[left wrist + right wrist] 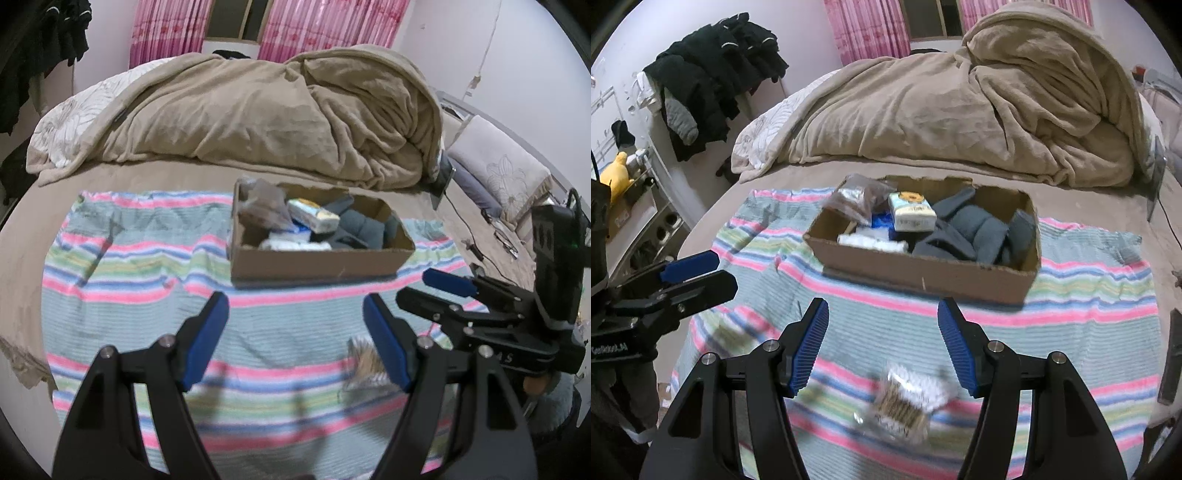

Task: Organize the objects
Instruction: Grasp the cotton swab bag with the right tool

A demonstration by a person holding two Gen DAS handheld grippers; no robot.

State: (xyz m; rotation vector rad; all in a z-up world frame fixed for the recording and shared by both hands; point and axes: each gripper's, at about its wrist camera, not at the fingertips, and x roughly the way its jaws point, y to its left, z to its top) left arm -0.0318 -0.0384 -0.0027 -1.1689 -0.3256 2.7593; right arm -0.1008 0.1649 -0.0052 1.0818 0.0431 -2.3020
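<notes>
Bed (155,177) with a heaped tan blanket (280,110) lying far ahead of both sets of fingers; pink curtains (295,33) behind it

Striped towel (129,266) spread flat on the bed, running under both grippers and on ahead of the fingertips

Cardboard box (314,264) sits on the towel ahead of the fingers in both views, open-topped, far wall torn along its edge. Inside: grey folded cloth pieces (982,230) on the side toward the right gripper, a brown-tinted clear bag (858,197) at the far corner on the other side, a pale blue packet with a yellow print (911,210) leaning across the middle, white wrapped packs (871,242) against the near wall

Left gripper (295,314): fingers spread wide, nothing between the blue pads (207,339). Its side profile shows in the right wrist view, off to the left of the right fingers

Right gripper (882,325): fingers spread wide, holding nothing. It shows from the side in the left wrist view, just right of the left fingers

Clear plastic packet with brown and white contents (905,402) lies on the towel, below and between the right fingers, short of the box, touching neither pad. Blurred. In the left wrist view it sits just beside the inner face of the right-hand finger, partly hidden behind it
</notes>
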